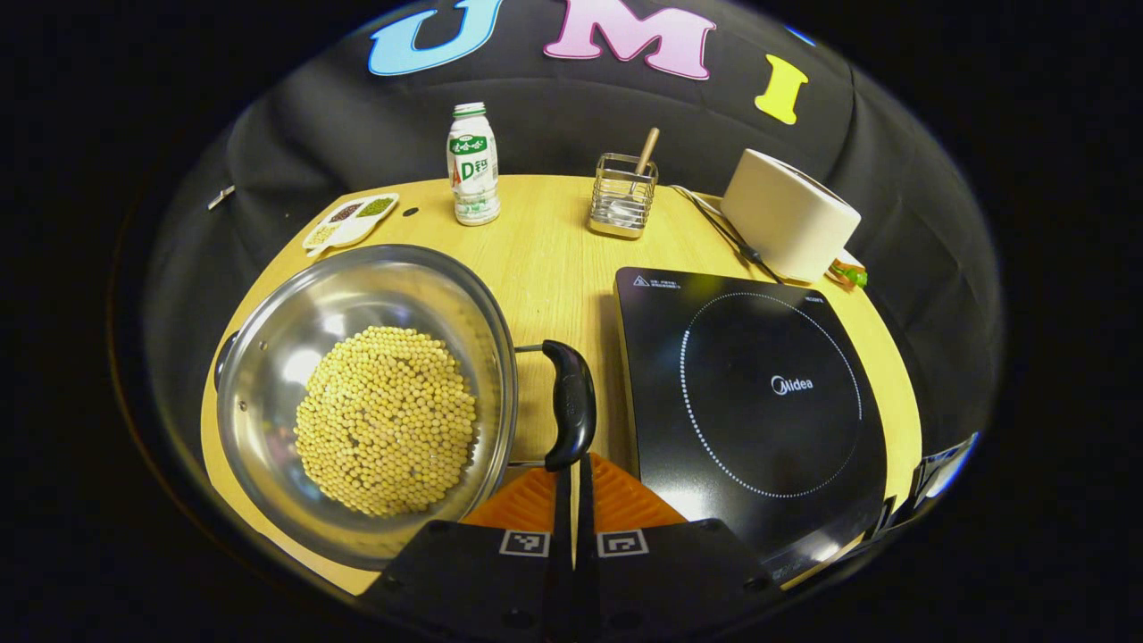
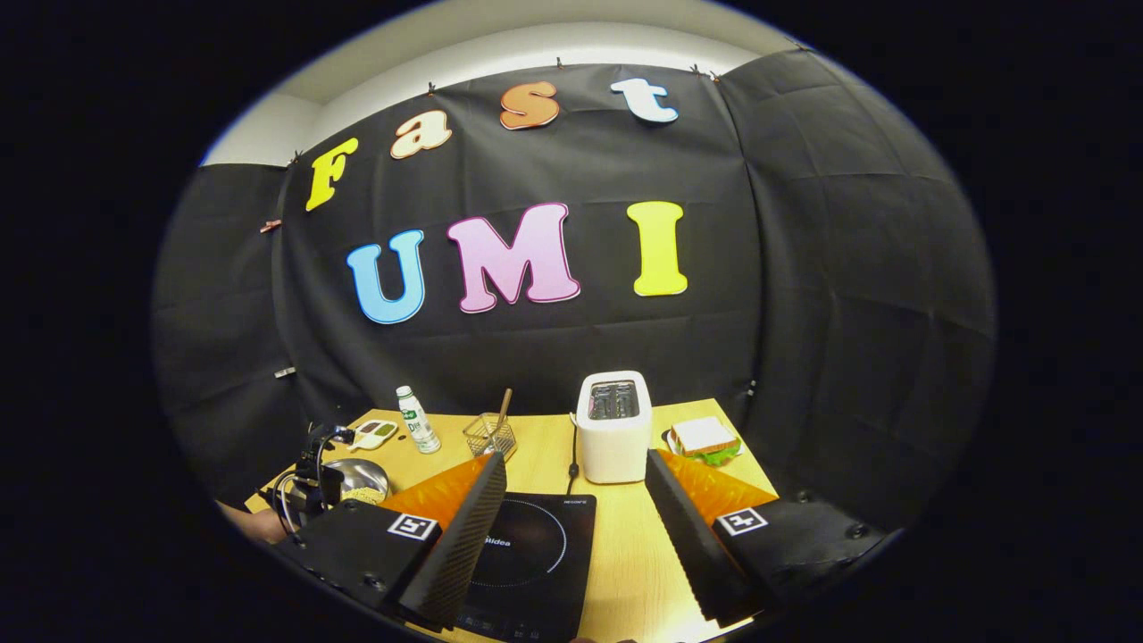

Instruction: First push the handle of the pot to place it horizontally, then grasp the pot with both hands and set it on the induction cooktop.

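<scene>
Both views are sharp at the centre and bend hard toward the rim, so the round pale wooden bench (image 1: pixel 554 268) curves like a bowl. Light falls from above: bright glare patches sit on the inner wall of the shiny steel pot (image 1: pixel 366 402), and a white reflection streaks the near edge of the glossy black induction cooktop (image 1: pixel 750 402). In the right gripper view the bench is well lit while the black cloth wall stays dim, with a pale ceiling strip above.
</scene>
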Motion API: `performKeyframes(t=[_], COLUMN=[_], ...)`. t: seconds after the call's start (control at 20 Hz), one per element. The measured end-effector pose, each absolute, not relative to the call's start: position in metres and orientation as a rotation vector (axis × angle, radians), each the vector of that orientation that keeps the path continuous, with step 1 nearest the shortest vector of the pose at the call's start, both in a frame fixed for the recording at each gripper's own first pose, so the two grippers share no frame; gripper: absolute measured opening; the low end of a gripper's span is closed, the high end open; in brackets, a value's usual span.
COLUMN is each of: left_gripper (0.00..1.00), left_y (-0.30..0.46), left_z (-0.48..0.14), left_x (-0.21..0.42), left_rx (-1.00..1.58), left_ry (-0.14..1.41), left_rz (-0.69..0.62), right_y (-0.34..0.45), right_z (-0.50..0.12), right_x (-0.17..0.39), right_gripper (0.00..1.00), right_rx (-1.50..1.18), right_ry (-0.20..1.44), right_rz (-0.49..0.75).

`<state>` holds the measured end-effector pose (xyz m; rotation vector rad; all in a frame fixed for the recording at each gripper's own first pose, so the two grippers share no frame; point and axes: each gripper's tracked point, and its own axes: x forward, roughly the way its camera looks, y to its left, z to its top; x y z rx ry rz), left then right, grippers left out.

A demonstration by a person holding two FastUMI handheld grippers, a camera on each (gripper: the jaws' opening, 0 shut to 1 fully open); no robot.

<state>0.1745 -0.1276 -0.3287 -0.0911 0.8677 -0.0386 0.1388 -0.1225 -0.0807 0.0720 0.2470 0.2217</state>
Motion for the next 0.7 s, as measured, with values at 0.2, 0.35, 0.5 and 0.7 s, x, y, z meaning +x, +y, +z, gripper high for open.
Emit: performKeyframes(t=[0.2,0.35,0.5,0.7], left_gripper=[0.05,0.05,0.05,0.17], left_y=[-0.139,-0.14,-0.128,-0.091], left_z=[-0.322,-0.309,-0.283,-0.231], left_x=[0.167,0.156,0.146,0.141], left_rx=[-0.136,-0.151,-0.181,-0.217], left_ry=[0.847,0.813,0.748,0.621], left_rz=[-0.05,-0.052,-0.039,-0.041], right_y=[-0.127,-0.125,-0.118,-0.09], right_z=[-0.087,-0.091,-0.098,-0.108], right_x=[0.14,0.136,0.131,0.125], right_gripper=[0.99,0.99,0.99,0.99], right_rx=[0.075,0.072,0.066,0.058], right_ry=[0.253,0.259,0.28,0.311], right_rz=[0.219,0.202,0.181,0.173])
